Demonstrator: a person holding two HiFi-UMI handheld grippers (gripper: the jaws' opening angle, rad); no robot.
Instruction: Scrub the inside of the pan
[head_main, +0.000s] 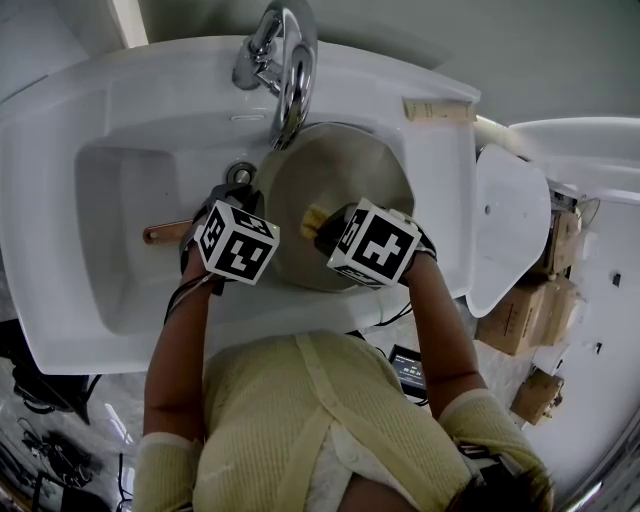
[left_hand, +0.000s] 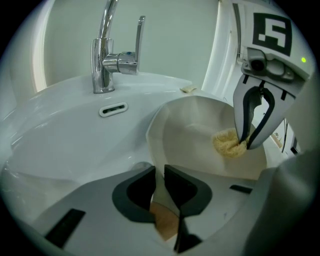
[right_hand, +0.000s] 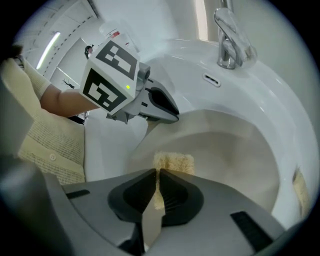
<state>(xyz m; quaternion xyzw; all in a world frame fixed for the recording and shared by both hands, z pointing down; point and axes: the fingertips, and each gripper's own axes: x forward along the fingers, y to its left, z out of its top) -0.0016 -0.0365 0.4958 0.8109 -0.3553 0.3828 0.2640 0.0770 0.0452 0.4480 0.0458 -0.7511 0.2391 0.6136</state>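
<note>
My left tool (left_hand: 159, 175) is clamped on the near-left rim of the pan (head_main: 335, 165), steadying it in the sink (head_main: 110, 200). My right tool (right_hand: 156, 176) pinches the sponge (right_hand: 174, 162) on the pan's floor. I'd press flat and circle outward to the wall.

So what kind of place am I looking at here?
Likely a washroom or utility corner, not a fitted kitchen: a white basin with a chrome mixer tap, and cardboard boxes on the floor beside it.
</note>
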